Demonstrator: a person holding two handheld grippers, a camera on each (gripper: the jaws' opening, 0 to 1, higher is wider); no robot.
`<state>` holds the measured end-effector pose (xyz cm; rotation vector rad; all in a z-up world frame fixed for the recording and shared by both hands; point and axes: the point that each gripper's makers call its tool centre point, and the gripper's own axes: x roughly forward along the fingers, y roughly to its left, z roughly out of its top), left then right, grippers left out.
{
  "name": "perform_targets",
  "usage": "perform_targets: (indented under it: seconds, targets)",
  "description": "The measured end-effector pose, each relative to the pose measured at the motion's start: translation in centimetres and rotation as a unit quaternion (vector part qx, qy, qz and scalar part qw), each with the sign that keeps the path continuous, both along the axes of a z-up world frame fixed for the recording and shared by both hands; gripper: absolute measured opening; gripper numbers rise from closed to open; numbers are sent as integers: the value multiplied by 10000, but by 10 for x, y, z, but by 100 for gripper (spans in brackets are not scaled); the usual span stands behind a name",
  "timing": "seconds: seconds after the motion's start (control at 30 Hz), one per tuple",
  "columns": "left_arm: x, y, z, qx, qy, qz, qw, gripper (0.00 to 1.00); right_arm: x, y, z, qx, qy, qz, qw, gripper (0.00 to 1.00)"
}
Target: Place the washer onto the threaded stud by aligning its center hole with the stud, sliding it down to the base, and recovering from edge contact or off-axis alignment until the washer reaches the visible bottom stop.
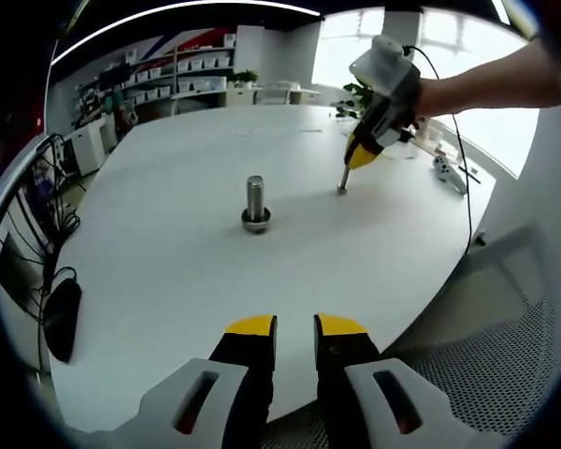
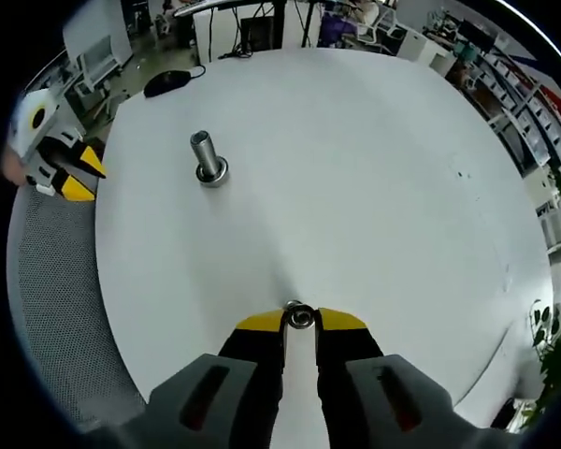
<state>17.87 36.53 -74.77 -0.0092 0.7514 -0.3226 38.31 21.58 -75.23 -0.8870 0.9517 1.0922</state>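
The right gripper [image 2: 300,320] has its yellow-tipped jaws nearly together, pinching the washer [image 2: 300,317], a small silvery metal ring with a dark center hole, down at the white table [image 2: 374,168]. In the left gripper view that same gripper [image 1: 344,187] stands tip-down on the tabletop, held by a person's hand [image 1: 428,95], with the washer [image 1: 342,191] a tiny grey speck at its tip. The left gripper [image 1: 295,327] has a narrow gap between its jaws and holds nothing; it hovers over the near table edge [image 1: 402,327], beside a grey mesh chair [image 1: 505,365].

The threaded stud [image 2: 206,155] stands upright on a wider round base, well apart from the washer, with bare tabletop all round it and between the two. In the left gripper view the stud [image 1: 254,199] sits near the middle of the table, far from every edge.

Counted: one washer, one stud, two grippers. A black mouse-like object [image 1: 62,318] lies at the table's left edge.
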Motion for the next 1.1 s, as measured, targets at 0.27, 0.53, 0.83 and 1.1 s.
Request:
perform_targets:
  seconds: [0.27, 0.53, 0.83, 1.1]
  targets:
    - [0, 0, 0, -1, -1, 8, 10000, 13, 1, 1, -14, -146, 138, 10, 9998, 13]
    - [0, 0, -1, -10, 4, 8, 10000, 13, 2, 6, -24, -109, 257, -67, 9996, 9]
    - [0, -1, 0, -20, -1, -6, 10000, 13, -2, 1, -27, -214, 109, 95, 9997, 13]
    - [-1, -2, 0, -26, 0, -43, 10000, 13, -1, -5, -13, -9, -5, -128, 9999, 22]
